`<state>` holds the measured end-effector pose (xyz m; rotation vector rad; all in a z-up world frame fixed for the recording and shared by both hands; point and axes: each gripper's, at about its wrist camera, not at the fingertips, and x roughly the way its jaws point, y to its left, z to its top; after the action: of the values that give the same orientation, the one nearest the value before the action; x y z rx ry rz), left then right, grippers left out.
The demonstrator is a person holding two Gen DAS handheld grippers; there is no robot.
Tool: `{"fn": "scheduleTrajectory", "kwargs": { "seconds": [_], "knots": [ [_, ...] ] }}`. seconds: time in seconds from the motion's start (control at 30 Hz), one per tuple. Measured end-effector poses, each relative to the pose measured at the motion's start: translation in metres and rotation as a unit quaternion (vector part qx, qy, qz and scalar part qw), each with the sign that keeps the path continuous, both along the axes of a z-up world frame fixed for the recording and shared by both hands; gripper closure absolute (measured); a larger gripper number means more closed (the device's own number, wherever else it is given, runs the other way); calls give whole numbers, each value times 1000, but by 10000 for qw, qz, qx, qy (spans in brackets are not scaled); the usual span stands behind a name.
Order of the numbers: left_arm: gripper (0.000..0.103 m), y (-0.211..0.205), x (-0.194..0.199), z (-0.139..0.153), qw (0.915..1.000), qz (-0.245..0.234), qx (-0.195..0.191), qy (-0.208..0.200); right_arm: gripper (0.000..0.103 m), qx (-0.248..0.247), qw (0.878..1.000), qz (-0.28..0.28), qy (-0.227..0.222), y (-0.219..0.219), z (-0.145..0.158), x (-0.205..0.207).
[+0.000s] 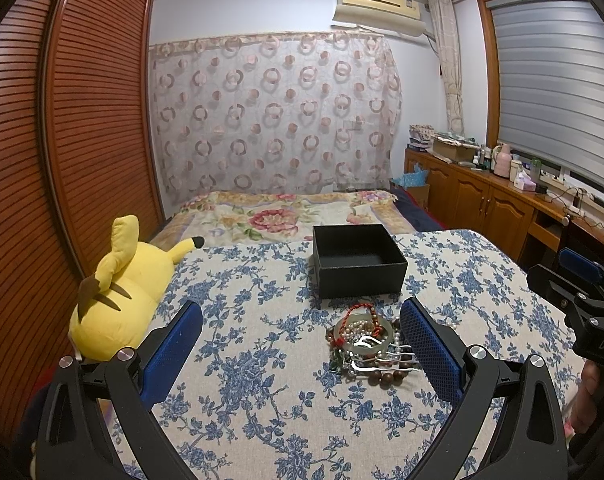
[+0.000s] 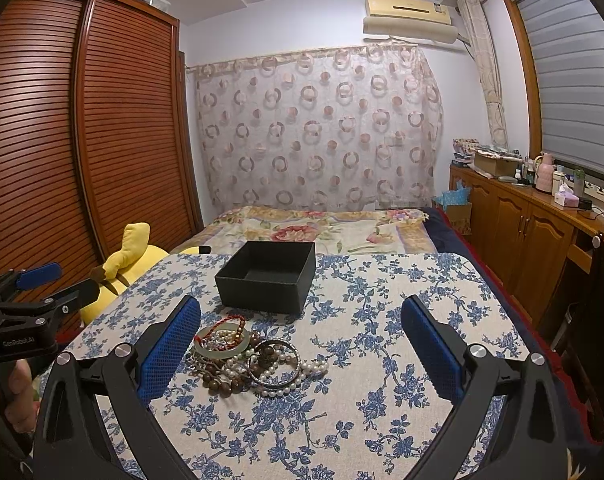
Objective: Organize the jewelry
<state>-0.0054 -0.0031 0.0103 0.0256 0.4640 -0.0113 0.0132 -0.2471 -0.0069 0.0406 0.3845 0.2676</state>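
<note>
A heap of jewelry lies on the blue-flowered tablecloth: a pale jade bangle, pearl strands, brown wooden beads, a red cord. It also shows in the right wrist view with a silver bangle. An open, empty black box stands just behind the heap, also in the right wrist view. My left gripper is open above the table, the heap by its right finger. My right gripper is open, the heap by its left finger. Each gripper appears at the edge of the other's view.
A yellow plush toy lies at the table's left edge. A bed with a floral cover stands behind the table. A slatted wooden wardrobe is on the left, wooden cabinets with clutter on the right.
</note>
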Motion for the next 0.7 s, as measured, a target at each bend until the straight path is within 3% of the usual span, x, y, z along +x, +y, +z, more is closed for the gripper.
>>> {"fn": "scheduleTrajectory", "kwargs": {
  "seconds": [0.7],
  "knots": [
    [7,1,3,-1,10000,-10,-23,73,2,3,10000,25,56,3,-6,1]
  ]
}}
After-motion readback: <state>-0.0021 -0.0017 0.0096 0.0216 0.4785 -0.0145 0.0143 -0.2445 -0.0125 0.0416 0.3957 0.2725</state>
